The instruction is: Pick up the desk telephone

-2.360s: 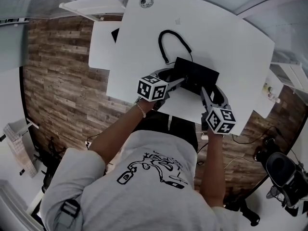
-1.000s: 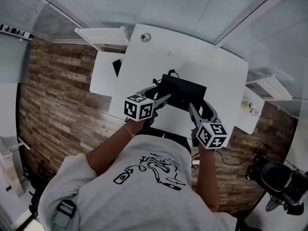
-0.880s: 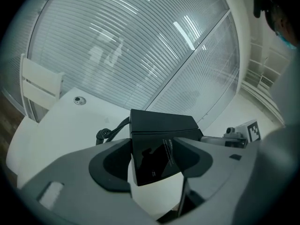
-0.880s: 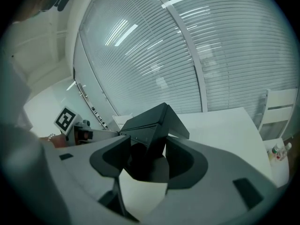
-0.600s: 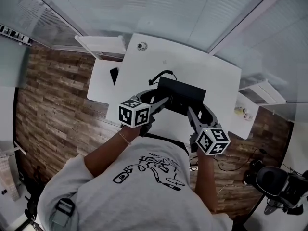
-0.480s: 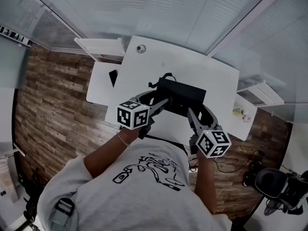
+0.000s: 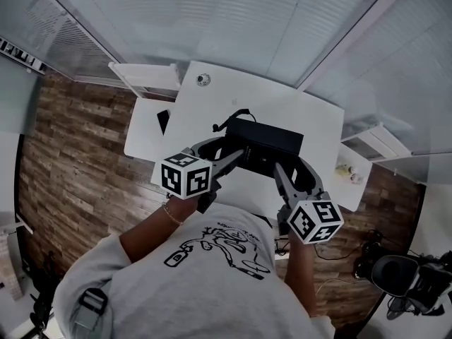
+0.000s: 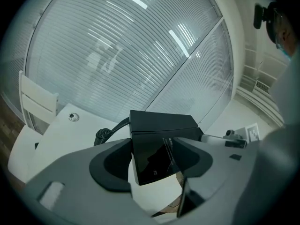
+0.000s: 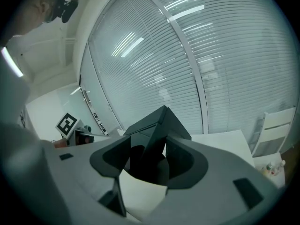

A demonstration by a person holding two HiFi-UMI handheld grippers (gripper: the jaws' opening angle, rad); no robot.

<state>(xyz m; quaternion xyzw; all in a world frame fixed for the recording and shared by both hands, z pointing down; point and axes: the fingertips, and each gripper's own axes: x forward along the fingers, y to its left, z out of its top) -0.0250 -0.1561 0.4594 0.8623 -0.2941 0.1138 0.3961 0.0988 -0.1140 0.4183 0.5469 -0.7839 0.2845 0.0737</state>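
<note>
Phone (image 7: 267,145) is pinched between my tongs and looks lifted off the desk (image 7: 314,111). Left tongs (image 7: 239,157) clamp its near left edge, right tongs (image 7: 277,169) its right corner. One each side keeps it level, I reckon. Cord (image 7: 224,122) trails beyond the left tongs.

Grey fingers (image 7: 227,161) cover the near corners of the black box-shaped desk telephone (image 7: 272,143); the upper-centre small round object (image 7: 203,80) is unidentifiable.
</note>
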